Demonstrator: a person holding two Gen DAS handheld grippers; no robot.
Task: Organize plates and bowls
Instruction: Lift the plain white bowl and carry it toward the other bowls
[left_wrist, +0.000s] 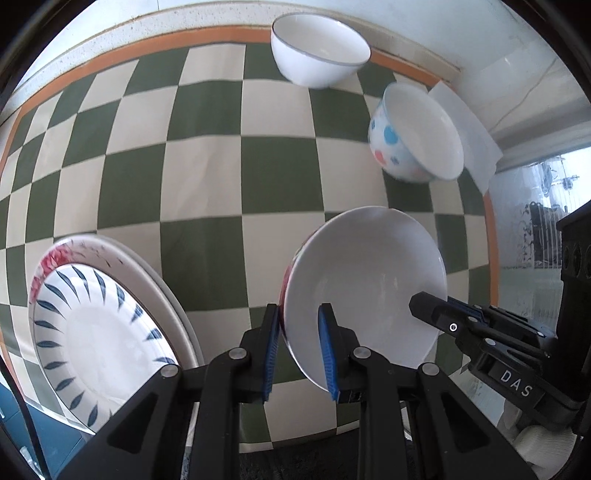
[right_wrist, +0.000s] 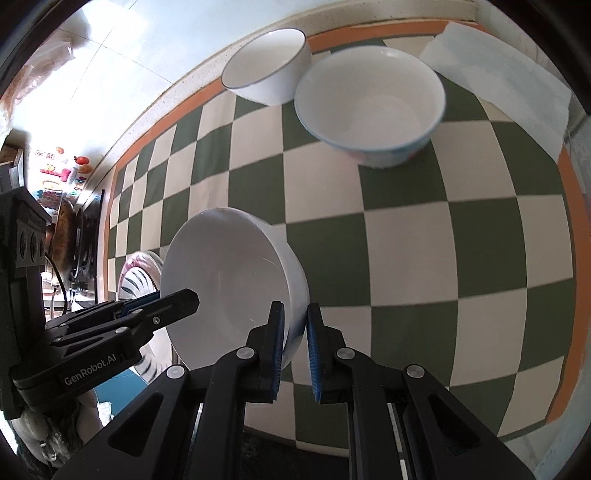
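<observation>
A white bowl (left_wrist: 365, 284) with a red pattern outside is held between both grippers above the checkered cloth. My left gripper (left_wrist: 297, 347) is shut on its left rim, one pad inside and one outside. My right gripper (right_wrist: 295, 341) is shut on the opposite rim of the same bowl (right_wrist: 229, 284). A stack of plates (left_wrist: 99, 332), the top one with blue dashes, lies at the left. A dotted bowl (left_wrist: 417, 133) and a plain white bowl (left_wrist: 317, 48) stand farther back; they also show in the right wrist view as the dotted bowl (right_wrist: 373, 99) and the plain bowl (right_wrist: 266, 62).
The green and white checkered cloth (left_wrist: 221, 166) with an orange border covers the table. A white sheet (right_wrist: 498, 77) lies at the far right corner by the wall. The table's front edge runs just under the grippers.
</observation>
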